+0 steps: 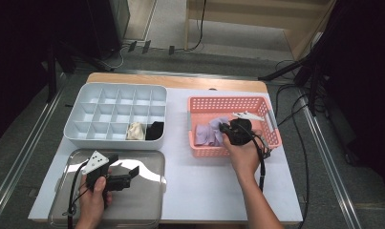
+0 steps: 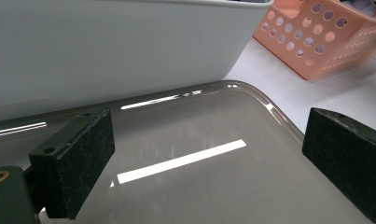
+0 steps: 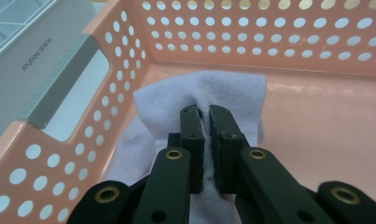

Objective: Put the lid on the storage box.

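- Inside the pink basket (image 3: pixel 288 51), against its left half, lies the lilac sock (image 3: pixel 176 100); the right gripper (image 3: pixel 204 114) has its jaws pressed together on a fold of that cloth, pinching it at the middle of the sock; in the high view the sock (image 1: pixel 207 133) shows as a crumpled lilac heap next to the gripper (image 1: pixel 227 130), which reaches in over the basket's near wall (image 1: pixel 209 151).
- Beyond the basket's left wall, seen through its cut-out handle in the right gripper view, stands the white divided box (image 3: pixel 17 56) with small grey lettering on its side; in the high view this box (image 1: pixel 92 135) sits well to the left of the basket, across a strip of bare white worktop (image 1: pixel 199 181).
- Two cells at the box's near right corner, the ones closest to the basket, are filled; one holds a cream sock (image 1: pixel 135 131), the one beside it a black sock (image 1: pixel 155 130); the other cells look bare.
- Left of the basket and nearer the person, just in front of the box, lies a shiny metal tray (image 1: pixel 147 200); the left gripper (image 1: pixel 124 175) hovers over it with its jaws set wide apart and nothing between them; the left gripper view shows the tray's bright surface (image 2: pixel 199 186) between the two black pads.
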